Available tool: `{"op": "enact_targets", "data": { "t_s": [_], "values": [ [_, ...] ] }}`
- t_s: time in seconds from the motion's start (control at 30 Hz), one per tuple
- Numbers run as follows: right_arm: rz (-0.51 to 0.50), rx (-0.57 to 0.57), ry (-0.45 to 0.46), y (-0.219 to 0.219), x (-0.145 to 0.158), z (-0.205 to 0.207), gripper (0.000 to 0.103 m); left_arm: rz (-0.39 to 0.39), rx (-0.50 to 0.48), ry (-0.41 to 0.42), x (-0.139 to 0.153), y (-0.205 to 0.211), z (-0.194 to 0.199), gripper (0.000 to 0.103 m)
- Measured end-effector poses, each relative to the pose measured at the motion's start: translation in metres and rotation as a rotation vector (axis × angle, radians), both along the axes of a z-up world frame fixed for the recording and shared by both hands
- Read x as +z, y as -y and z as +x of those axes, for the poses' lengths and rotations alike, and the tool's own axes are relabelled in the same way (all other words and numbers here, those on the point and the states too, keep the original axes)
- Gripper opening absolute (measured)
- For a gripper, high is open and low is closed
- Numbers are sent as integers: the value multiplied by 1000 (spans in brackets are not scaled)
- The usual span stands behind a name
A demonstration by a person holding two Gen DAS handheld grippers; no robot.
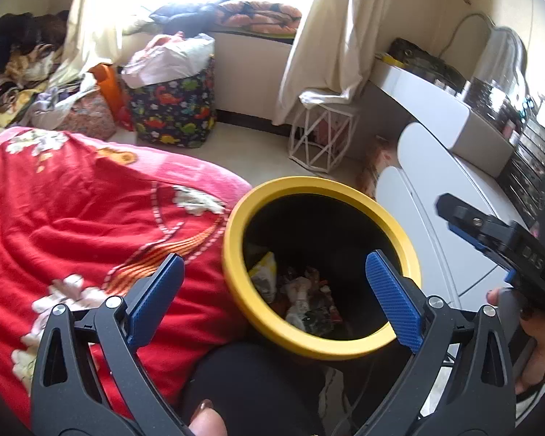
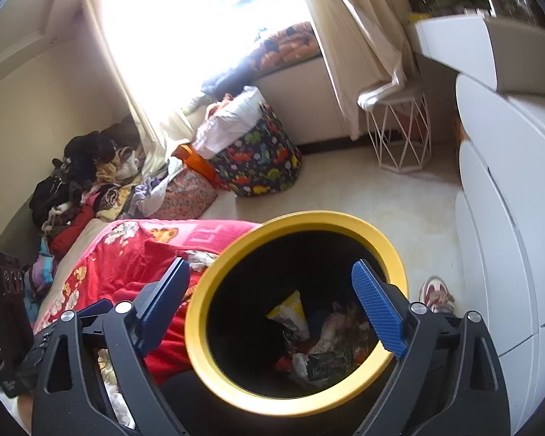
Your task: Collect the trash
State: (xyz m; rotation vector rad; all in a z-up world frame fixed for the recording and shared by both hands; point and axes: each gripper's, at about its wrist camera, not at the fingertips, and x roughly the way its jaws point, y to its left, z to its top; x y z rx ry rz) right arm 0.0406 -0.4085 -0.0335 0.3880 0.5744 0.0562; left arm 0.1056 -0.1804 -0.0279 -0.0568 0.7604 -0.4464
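- Left wrist view: the left gripper (image 1: 274,292) is seen spread wide, nothing caught between its ribbed blue pads; black angular arms run back toward the camera.
- A round bin (image 1: 232,265) with a thick, smooth yellow rim and a black inside is found just past the fingertips, centre-right. Crumpled trash (image 1: 301,301) is piled at its bottom, wrappers mostly, one with a yellow edge.
- A fuzzy red blanket (image 1: 72,218) with a floral pattern is draped to the left, touching the bin's rim.
- The right gripper (image 1: 490,232) is glimpsed at the right edge, held in a hand (image 1: 534,341); its jaw state can't be told from here.
- Right wrist view: the right gripper (image 2: 270,296) is likewise opened wide and empty, the bin (image 2: 200,327) framed between its fingers, the same trash (image 2: 319,341) heaped inside.
- Farther off, a soft dinosaur-print basket (image 2: 261,167) is stuffed with fabric, a white wire-frame stool (image 2: 399,138) is set far right, and glossy white drawers (image 2: 508,218) are lined along the right.
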Motion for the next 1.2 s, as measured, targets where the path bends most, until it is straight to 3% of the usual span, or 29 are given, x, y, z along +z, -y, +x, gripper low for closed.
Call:
{"op": "enact_targets", "data": {
  "t_s": [0.23,0.87,1.2],
  "values": [
    [-50,0,85,-21,11,-20,96,-1,86,40,11,-35,-15,92],
    [-263,-78,404,-73,23,-90,96,25,237,264,32,-76,-71,92],
    [-308,-132,428,-79,18,-96,97,-1,252,270,30,-88,-75,92]
  ]
}}
